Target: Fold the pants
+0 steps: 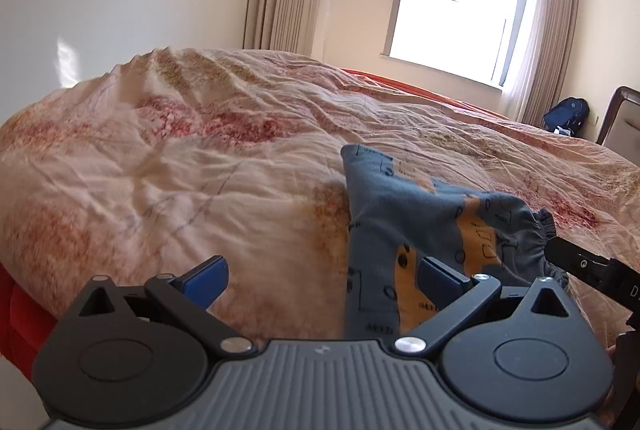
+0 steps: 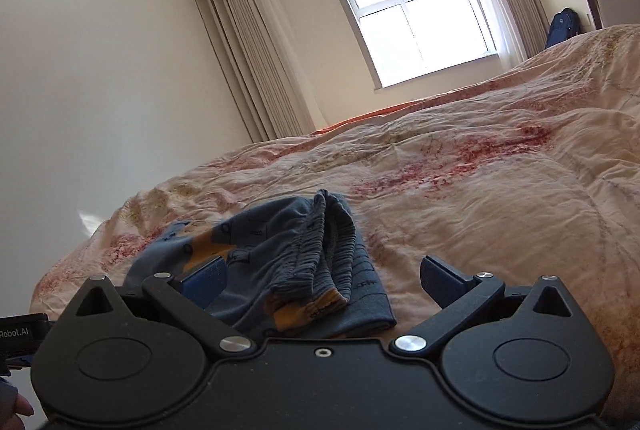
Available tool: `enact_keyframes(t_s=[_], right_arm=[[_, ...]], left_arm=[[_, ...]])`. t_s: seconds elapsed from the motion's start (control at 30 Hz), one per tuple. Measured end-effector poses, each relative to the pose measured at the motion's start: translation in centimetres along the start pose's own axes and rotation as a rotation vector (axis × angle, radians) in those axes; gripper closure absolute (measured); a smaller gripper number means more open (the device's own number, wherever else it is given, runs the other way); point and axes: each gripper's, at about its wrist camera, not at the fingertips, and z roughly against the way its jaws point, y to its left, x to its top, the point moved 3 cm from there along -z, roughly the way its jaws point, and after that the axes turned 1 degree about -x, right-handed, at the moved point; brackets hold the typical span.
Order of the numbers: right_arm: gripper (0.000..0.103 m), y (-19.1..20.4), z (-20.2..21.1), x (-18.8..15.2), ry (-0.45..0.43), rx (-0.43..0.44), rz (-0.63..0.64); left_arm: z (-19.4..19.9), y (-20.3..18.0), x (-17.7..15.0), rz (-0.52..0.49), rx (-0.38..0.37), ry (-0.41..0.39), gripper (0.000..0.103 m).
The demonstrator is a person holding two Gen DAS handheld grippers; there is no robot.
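Small blue pants point(image 1: 420, 226) with orange prints lie bunched on the bed. In the right wrist view the pants point(image 2: 280, 262) show their gathered elastic waistband, folded over on itself. My left gripper point(image 1: 324, 274) is open, its jaws wide apart just above the quilt; the pants' left edge lies between them, nearer the right pad. My right gripper point(image 2: 324, 278) is open over the waistband end of the pants. Part of the right gripper point(image 1: 592, 270) shows at the right edge of the left wrist view, next to the waistband.
A rumpled pink and cream quilt point(image 1: 180, 169) covers the bed. A window point(image 2: 416, 9) with beige curtains is beyond the bed. A blue backpack point(image 1: 568, 115) stands by the wall near a dark headboard point(image 1: 620, 121).
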Motion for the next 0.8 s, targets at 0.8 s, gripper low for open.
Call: enact_keyframes(t_s=[0.8], right_arm=[[0.0, -2.2, -10.2, 2.6, 0.13, -0.068, 0.14]], left_arm=[[-13.1, -2.0, 3.6, -0.179, 0.089, -0.045, 0.001]])
